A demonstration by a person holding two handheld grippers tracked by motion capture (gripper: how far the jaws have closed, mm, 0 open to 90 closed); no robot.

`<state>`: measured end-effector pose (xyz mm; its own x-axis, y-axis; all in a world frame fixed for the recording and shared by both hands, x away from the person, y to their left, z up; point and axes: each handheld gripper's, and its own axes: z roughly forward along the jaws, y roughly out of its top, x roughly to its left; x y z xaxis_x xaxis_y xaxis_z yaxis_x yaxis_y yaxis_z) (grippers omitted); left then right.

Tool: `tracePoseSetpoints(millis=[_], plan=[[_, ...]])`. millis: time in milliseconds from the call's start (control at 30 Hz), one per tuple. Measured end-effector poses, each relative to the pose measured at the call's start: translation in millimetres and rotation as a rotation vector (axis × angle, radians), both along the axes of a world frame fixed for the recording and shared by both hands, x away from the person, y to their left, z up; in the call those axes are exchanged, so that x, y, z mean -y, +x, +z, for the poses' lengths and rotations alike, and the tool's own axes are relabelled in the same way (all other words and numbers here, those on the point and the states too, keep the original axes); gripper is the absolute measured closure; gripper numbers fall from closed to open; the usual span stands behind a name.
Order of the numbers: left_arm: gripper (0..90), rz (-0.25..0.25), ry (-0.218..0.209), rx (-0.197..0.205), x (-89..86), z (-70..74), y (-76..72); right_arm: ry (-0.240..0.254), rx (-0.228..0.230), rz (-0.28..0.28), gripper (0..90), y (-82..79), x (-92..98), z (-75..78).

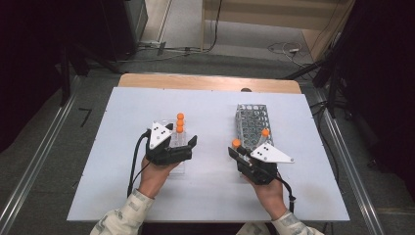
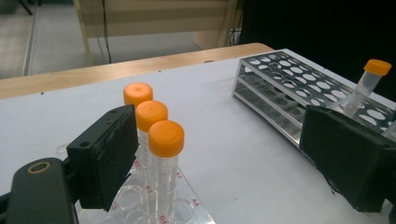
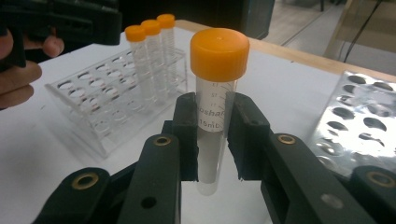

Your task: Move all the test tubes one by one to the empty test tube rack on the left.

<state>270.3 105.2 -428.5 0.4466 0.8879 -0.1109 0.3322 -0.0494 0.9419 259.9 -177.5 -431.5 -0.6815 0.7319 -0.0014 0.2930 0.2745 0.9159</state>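
Note:
My right gripper [image 1: 236,151] [image 3: 214,140] is shut on a clear tube with an orange cap [image 3: 218,60] [image 1: 236,143], held upright just above the white table, left of the metal rack [image 1: 252,120] [image 3: 364,126]. One orange-capped tube [image 1: 265,132] [image 2: 369,81] stands in that metal rack [image 2: 280,88]. Three orange-capped tubes [image 1: 180,122] [image 2: 163,140] [image 3: 149,42] stand in a row in a clear plastic rack [image 1: 180,169] [image 2: 187,210] [image 3: 93,107]. My left gripper [image 1: 181,137] [image 2: 229,154] is open at that rack, with its left pad [image 2: 112,154] close beside the nearest tube.
The white board [image 1: 210,196] lies on a wooden table [image 1: 205,81] whose far edge shows behind it. Cables trail over the floor beyond [image 1: 284,49]. A person's hand [image 3: 18,79] grips the left gripper's handle.

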Motion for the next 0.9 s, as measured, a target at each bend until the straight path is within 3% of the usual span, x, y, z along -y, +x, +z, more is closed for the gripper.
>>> tracePoseSetpoints(millis=[533, 900], plan=[[12.5, -0.097, 0.007, 0.002, 22.9, 4.4, -12.5, -0.038, -0.059, 0.065, 71.0, 7.1, -34.6, -19.2], [17.6, -0.166, 0.019, -0.002, 35.2, 1.3, -17.7, -0.049, -0.064, 0.102, 70.9, 7.7, -48.5, -22.2]])
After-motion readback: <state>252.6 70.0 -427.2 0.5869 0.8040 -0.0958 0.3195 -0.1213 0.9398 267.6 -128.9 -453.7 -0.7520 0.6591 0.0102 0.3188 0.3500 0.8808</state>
